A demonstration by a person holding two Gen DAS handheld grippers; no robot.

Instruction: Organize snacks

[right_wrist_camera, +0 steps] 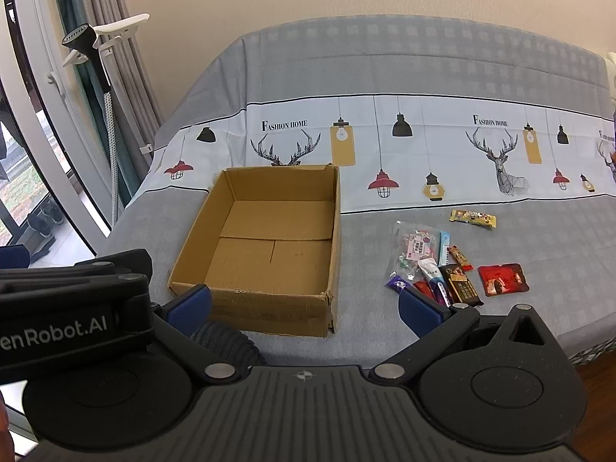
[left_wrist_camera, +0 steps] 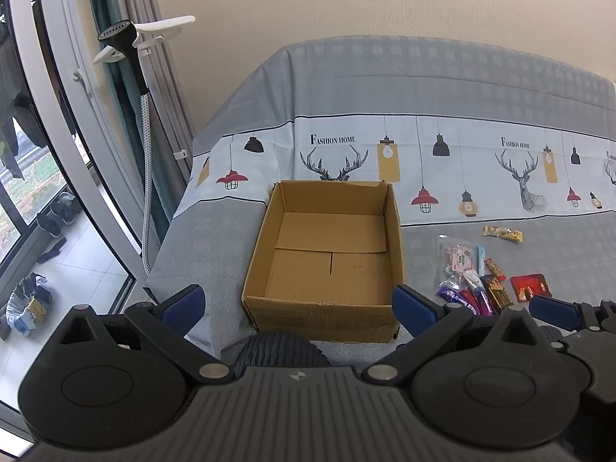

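Observation:
An open, empty cardboard box (left_wrist_camera: 327,258) (right_wrist_camera: 265,246) sits on the grey bed cover. To its right lies a cluster of snack packets (left_wrist_camera: 475,285) (right_wrist_camera: 435,269), with a clear bag of sweets (right_wrist_camera: 414,250), a red packet (left_wrist_camera: 530,288) (right_wrist_camera: 503,279) and a yellow packet (left_wrist_camera: 503,233) (right_wrist_camera: 472,218) farther back. My left gripper (left_wrist_camera: 298,304) is open and empty, just in front of the box's near wall. My right gripper (right_wrist_camera: 306,308) is open and empty, in front of the box's near right corner, short of the snacks.
The bed cover (left_wrist_camera: 423,88) has a white band printed with deer and lamps. A garment steamer (left_wrist_camera: 127,38) stands by the curtains and window at the left. Shoes and clothes lie on the floor (left_wrist_camera: 50,231) beyond the bed's left edge. A dark knitted sleeve (left_wrist_camera: 277,346) shows below the box.

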